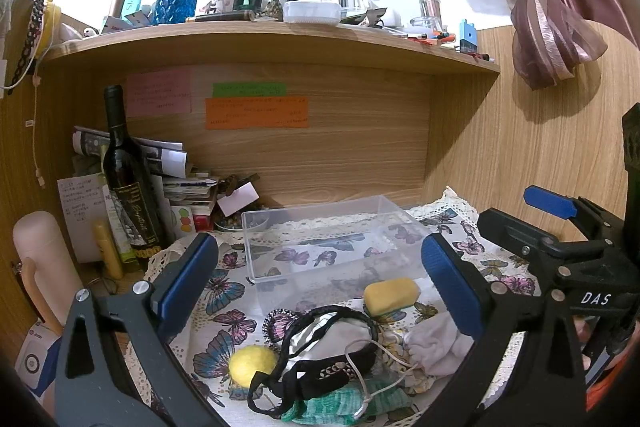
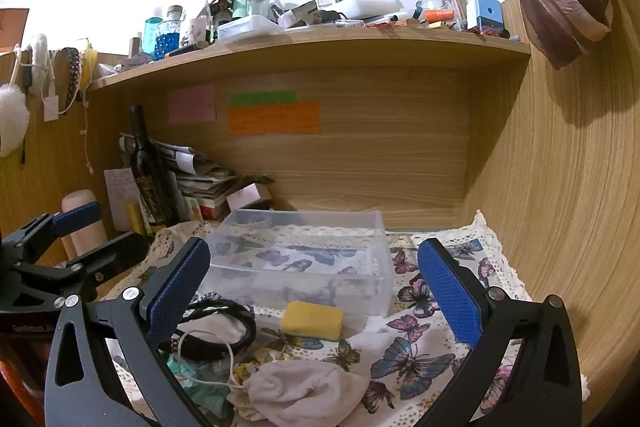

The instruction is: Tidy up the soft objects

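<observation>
A clear plastic bin [image 1: 332, 239] [image 2: 304, 259] stands with nothing in it on the butterfly cloth [image 2: 416, 359]. In front of it lie a yellow sponge [image 1: 391, 295] [image 2: 312, 320], a yellow felt ball [image 1: 250, 364], a white cloth pouch [image 1: 434, 341] [image 2: 296, 389], a black-trimmed mask with cords [image 1: 324, 355] [image 2: 212, 331] and a green knit piece [image 1: 356, 401]. My left gripper [image 1: 320, 291] hangs open above this pile. My right gripper [image 2: 316, 291] is open too, over the sponge and pouch. Each gripper shows at the edge of the other's view.
A dark wine bottle [image 1: 130, 183], a pale flask [image 1: 40, 259] and stacked papers [image 1: 176, 179] crowd the back left. A wooden shelf [image 1: 272, 43] full of bottles overhangs the desk. A wood panel [image 2: 560, 207] closes the right side, with a tied curtain [image 1: 548, 23] above.
</observation>
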Demonstrator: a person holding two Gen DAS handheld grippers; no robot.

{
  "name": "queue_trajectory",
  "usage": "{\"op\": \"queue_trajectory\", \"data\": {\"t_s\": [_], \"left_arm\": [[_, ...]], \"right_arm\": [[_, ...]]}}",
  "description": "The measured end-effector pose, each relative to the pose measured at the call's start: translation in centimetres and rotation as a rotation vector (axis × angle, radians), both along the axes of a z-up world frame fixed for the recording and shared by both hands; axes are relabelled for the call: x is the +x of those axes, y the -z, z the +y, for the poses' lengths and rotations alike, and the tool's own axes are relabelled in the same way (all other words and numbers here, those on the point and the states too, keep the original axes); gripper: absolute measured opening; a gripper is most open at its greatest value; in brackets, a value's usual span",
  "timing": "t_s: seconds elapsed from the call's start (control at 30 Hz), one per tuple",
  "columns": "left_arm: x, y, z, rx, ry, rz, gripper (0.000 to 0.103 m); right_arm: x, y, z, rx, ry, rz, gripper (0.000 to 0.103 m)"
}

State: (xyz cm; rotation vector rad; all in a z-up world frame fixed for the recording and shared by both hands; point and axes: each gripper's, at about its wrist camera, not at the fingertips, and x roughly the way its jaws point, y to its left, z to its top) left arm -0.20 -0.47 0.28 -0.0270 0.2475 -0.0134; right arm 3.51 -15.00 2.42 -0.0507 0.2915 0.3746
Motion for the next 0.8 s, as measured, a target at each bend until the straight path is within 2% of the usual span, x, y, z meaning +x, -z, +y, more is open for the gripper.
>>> {"op": "queue_trajectory", "data": {"t_s": [0.8], "left_arm": [[-0.08, 0.11, 0.43, -0.001, -0.004, -0.003, 0.103]], "right_arm": [[-0.15, -0.2, -0.14, 0.016, -0.014, 0.001, 0.103]]}}
